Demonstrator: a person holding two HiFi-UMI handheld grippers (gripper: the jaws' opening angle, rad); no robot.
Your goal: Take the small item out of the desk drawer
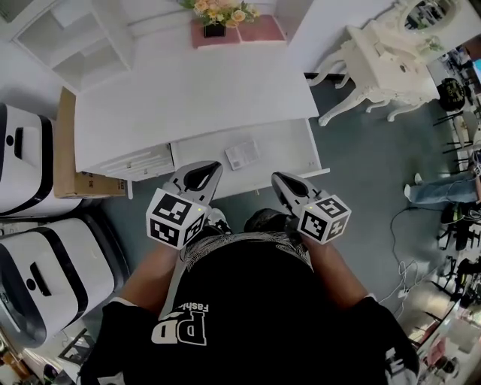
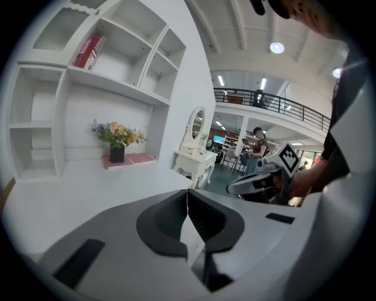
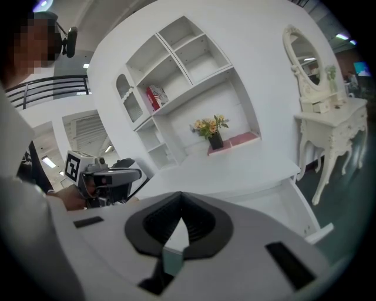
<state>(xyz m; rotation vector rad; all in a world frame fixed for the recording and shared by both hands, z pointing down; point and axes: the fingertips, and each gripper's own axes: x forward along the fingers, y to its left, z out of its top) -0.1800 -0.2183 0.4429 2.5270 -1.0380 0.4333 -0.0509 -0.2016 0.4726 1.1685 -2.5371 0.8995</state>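
Observation:
In the head view, the white desk (image 1: pixel 188 98) has its drawer (image 1: pixel 312 150) pulled open toward me. A small flat pale item (image 1: pixel 242 154) lies inside it. My left gripper (image 1: pixel 214 167) hovers at the drawer's front edge, just left of the item, jaws shut on nothing. To the item's right and nearer me, my right gripper (image 1: pixel 276 178) is also shut and empty. In the left gripper view the jaws (image 2: pixel 187 194) meet over the desk top, and the right gripper (image 2: pixel 264 179) shows alongside. The right gripper view shows closed jaws (image 3: pixel 181 197), the open drawer (image 3: pixel 288 200) and the left gripper (image 3: pixel 108 176).
A flower pot (image 1: pixel 216 16) on a pink mat stands at the desk's back by the shelf unit (image 1: pixel 75 37). Two white machines (image 1: pixel 30 158) (image 1: pixel 45 278) and a cardboard box (image 1: pixel 71 173) crowd the left. A white dressing table (image 1: pixel 383 60) and a person's legs (image 1: pixel 443 189) are on the right.

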